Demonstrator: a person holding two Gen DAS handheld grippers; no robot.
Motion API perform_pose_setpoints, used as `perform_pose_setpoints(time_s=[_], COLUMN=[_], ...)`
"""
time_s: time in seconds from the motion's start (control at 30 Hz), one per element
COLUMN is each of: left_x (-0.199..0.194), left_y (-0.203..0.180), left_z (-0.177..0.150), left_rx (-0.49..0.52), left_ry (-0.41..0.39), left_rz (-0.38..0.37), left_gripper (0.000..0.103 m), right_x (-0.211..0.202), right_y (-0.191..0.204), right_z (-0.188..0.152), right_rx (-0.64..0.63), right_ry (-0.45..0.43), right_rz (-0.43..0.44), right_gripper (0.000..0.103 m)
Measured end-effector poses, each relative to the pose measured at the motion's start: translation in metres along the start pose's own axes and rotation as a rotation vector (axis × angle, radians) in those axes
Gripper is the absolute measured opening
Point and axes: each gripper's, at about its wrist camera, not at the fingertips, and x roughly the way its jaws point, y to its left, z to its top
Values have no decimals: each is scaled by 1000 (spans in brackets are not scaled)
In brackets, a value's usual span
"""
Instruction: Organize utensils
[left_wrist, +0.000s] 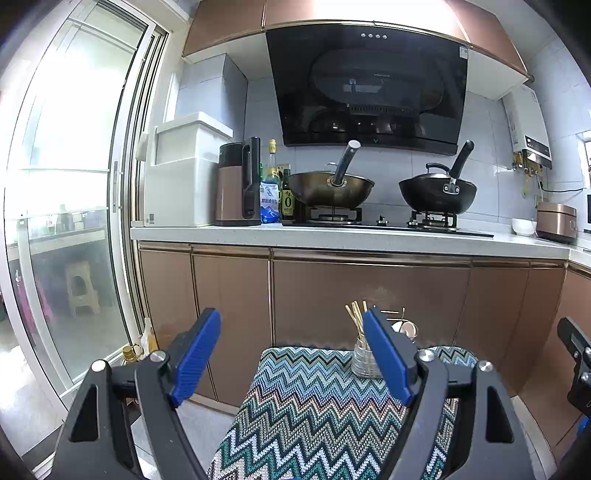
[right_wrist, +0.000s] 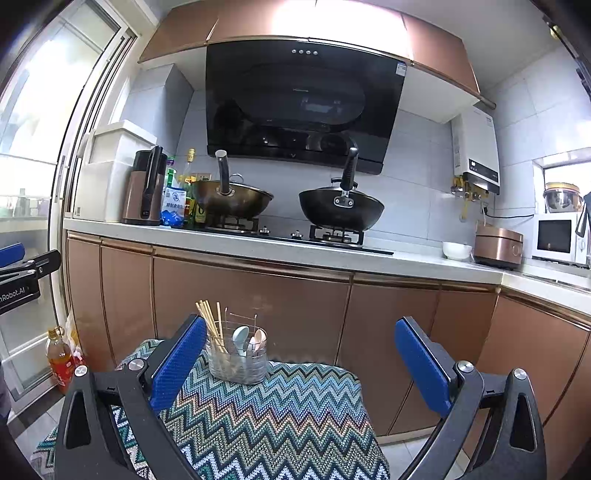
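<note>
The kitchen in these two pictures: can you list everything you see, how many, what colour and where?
Utensil holder: one, clear, far end of the zigzag cloth.
Chopsticks: a bundle, pale wood, upright in the holder.
Spoons: about three, pale, in the holder.
Woks: two, one bronze, one black, on the stove.
Range hood: one, black, above the stove.
Kettle: one, copper and black, counter left.
Bowl: one, white, counter right.
Rice cooker: one, copper, beside the bowl.
Microwave: one, white, far right.
Oil bottle: one, amber, on the floor.
Left claw: blue pads, open.
Right claw: blue pads, open.
</note>
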Motion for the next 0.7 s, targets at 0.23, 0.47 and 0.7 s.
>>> perform_pose_setpoints(time_s=[0.23, 0.47, 0.7], left_x=[2, 1, 0], left_y=[2, 2, 1], left_z=[-3, -3, -4], left_rx=[4, 13, 20], left_ry=[4, -2, -4], left_rz=[6, 9, 6], left_gripper=[79, 78, 79], right_x=[2, 4, 4], right_y=[3, 4, 4], right_z=[-3, -5, -6], right_rx=[-4, -6, -6], right_ry=[7, 11, 12], right_rz=[9, 14, 14], right_gripper=[101, 101, 101])
